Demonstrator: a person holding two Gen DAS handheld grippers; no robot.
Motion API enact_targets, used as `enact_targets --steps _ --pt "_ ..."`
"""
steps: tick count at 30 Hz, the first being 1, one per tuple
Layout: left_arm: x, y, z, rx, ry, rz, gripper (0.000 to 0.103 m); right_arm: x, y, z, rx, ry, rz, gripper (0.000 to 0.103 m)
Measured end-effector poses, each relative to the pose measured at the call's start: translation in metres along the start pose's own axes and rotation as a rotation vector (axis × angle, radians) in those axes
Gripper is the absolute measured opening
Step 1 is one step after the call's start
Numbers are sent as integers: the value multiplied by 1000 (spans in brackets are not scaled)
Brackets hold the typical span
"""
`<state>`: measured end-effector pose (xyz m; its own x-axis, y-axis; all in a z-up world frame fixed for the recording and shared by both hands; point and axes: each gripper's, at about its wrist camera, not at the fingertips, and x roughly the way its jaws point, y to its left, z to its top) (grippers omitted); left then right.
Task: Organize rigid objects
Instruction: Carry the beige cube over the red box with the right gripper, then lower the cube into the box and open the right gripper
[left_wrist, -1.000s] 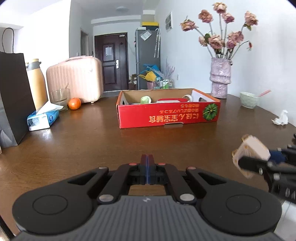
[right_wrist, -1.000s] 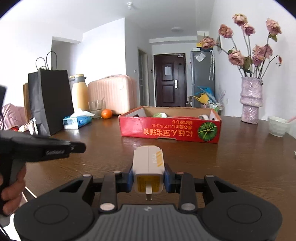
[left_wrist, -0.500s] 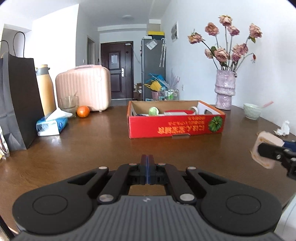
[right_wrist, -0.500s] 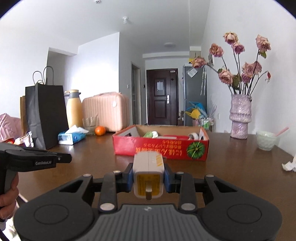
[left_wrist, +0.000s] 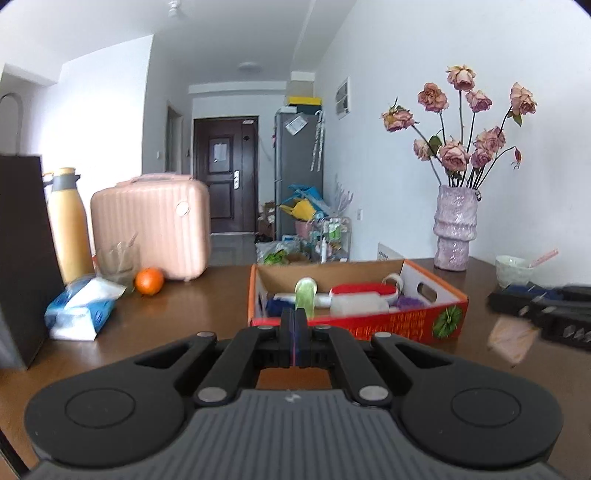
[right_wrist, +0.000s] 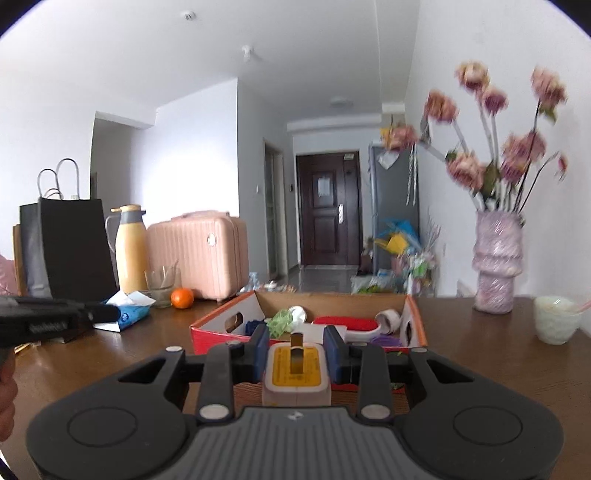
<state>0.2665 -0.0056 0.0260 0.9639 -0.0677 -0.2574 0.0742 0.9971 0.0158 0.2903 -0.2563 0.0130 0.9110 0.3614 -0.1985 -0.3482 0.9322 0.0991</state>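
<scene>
We hold our right gripper (right_wrist: 295, 360) level, clamped on a white charger (right_wrist: 295, 373); left gripper (left_wrist: 294, 332) closed, empty. Red box (right_wrist: 229, 325) just ahead.

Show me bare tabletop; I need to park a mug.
Free: the wood between the tissue pack and the red box, and between the box and the pale bowl. Crowded: the far left corner around the orange, glass and black bag.

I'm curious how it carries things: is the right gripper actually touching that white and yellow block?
Touching. The right wrist view shows the right gripper with both blue pads pressed against the block's sides.
</scene>
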Motion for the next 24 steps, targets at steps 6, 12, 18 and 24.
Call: enact_targets --steps 6,12,18,24 --pt "61 3 32 10 22 -17 1 69 -18 30 41 52 76 31" --pt "140 19 53 -92 161 -87 1 160 -25 67 64 166 142 31" --pt "209 24 48 -115 380 -99 1 247 -37 57 299 366 256 31" --pt "251 25 25 -81 570 -77 4 278 -40 17 404 536 221 31"
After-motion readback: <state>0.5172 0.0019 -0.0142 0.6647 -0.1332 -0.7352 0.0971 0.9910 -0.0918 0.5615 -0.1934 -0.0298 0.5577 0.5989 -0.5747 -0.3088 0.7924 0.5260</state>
